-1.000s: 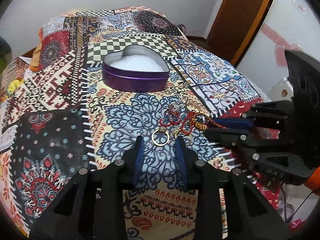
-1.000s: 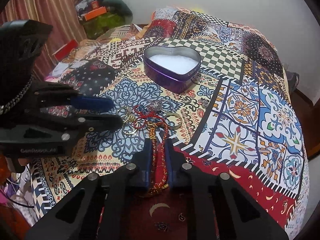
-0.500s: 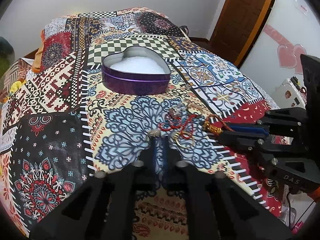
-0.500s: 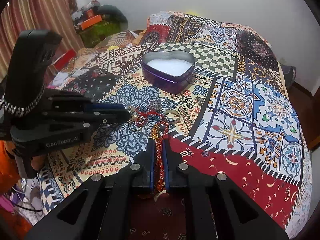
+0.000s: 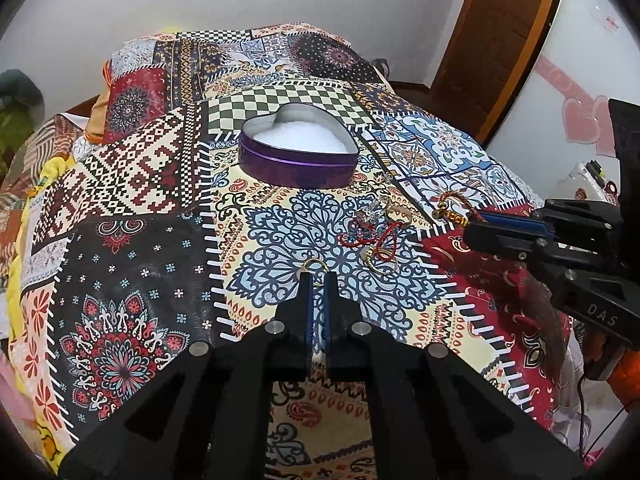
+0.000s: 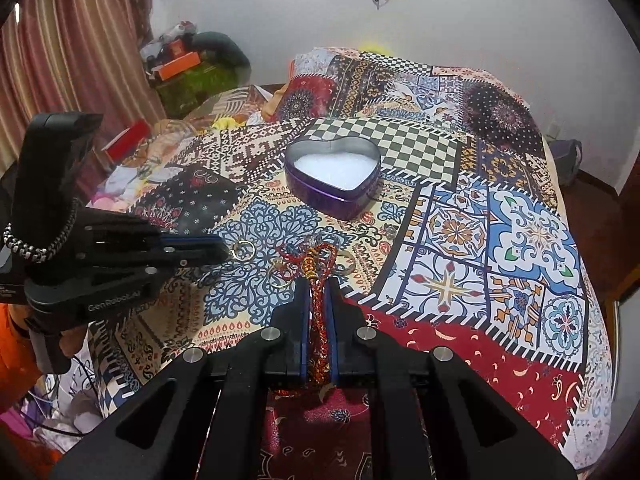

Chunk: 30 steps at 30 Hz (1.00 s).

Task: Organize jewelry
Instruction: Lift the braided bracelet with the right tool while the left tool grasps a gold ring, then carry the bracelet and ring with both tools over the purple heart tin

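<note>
A purple heart-shaped tin (image 5: 298, 158) with white lining stands open on the patchwork bedspread; it also shows in the right wrist view (image 6: 332, 176). My left gripper (image 5: 316, 276) is shut on a gold ring (image 5: 314, 266), which also shows held in the right wrist view (image 6: 243, 249). My right gripper (image 6: 318, 284) is shut on a red and gold braided cord (image 6: 319, 320). A small heap of jewelry (image 5: 374, 236) with red beads and gold rings lies between the grippers, in front of the tin.
The bed's edge drops off at the right toward a wooden door (image 5: 496, 40). Curtains (image 6: 68, 60) and clutter (image 6: 192, 68) stand beyond the bed's far left side. A pillow (image 5: 132, 100) lies at the head.
My left gripper closed on the gold ring and lifted it away from the heap. My right gripper stayed shut on the cord and drew back, both rising higher above the bedspread.
</note>
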Tool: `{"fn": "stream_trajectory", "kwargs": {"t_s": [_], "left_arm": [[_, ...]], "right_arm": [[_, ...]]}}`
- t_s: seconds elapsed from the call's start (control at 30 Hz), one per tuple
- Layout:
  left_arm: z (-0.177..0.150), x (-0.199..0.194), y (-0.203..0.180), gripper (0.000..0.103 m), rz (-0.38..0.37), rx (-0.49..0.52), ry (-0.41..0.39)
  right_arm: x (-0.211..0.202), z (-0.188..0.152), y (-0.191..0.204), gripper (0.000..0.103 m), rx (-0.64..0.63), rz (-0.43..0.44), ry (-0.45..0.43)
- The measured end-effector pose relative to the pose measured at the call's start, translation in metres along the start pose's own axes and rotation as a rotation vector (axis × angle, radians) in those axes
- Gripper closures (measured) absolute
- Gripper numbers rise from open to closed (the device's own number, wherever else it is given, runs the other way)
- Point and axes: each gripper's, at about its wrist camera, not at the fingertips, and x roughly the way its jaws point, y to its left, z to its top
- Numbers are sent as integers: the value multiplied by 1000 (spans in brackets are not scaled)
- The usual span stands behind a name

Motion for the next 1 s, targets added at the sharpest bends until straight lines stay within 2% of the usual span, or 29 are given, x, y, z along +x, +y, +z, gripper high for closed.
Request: {"fn": "stream_trajectory", "kwargs": {"t_s": [0.1, 0.17, 0.57, 0.6, 1.0], "left_arm": [[2, 10, 2, 92, 12, -3, 28], [2, 16, 3, 92, 23, -2, 35], [6, 22, 4, 92, 41, -10, 2], [5, 21, 3, 96, 44, -7, -2], [10, -3, 5, 98, 51, -6, -79]], "right_arm": [[0, 0, 0, 96, 10, 8, -2], [-1, 0, 1, 96, 11, 12, -5], [-7, -1, -1, 96, 11, -5, -19], [-7, -1, -2, 96, 13, -4, -21], [1, 13, 0, 96, 6, -3, -40]]}}
